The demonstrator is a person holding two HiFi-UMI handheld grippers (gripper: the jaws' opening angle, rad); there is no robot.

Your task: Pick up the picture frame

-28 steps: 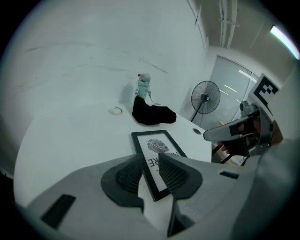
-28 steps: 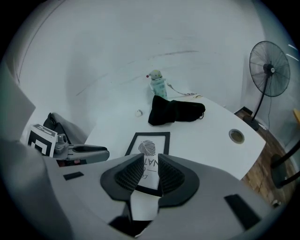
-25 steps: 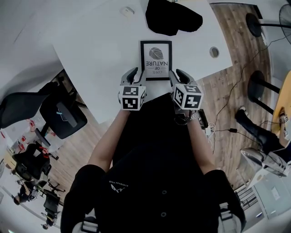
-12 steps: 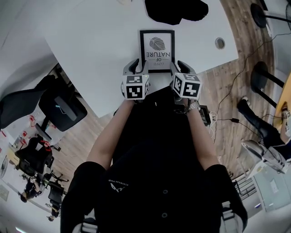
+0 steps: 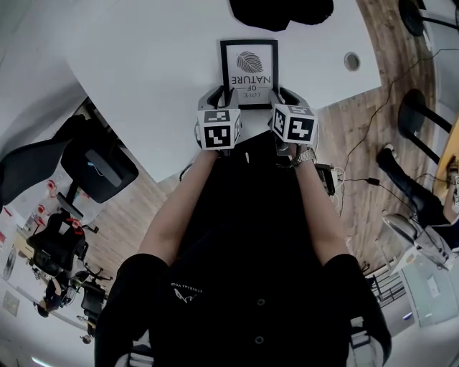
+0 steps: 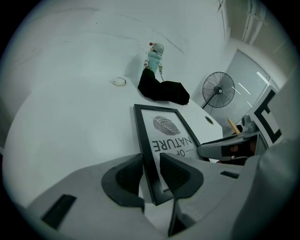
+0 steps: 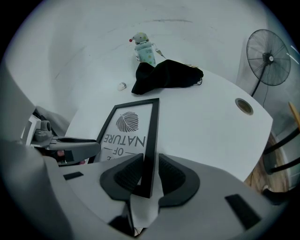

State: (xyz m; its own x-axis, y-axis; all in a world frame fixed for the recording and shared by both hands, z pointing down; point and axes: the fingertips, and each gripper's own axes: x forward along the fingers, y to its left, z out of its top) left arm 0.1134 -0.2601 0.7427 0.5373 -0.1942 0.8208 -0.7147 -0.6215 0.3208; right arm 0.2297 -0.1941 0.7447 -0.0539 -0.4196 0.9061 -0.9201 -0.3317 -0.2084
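Straddling the near end of the picture frame (image 5: 249, 64), the left gripper (image 6: 151, 160) holds its jaws apart around the left black bar, gripping nothing. The right gripper (image 7: 151, 159) brackets the right bar, jaws just narrowed but not clamped. A second ago both hung short of the frame. The one flat, rectangular leaf-print frame lies at twelve o'clock on the smooth white table (image 5: 143, 72), with one limp black cloth (image 5: 280, 11) beyond.

Bright, even, diffuse light washes the smooth white tabletop (image 5: 143, 72) almost to glare, with only faint soft shadows. Fisheye distortion bends every edge; both gripper views sit inside dark round vignettes, and their nearest foreground looks slightly soft.
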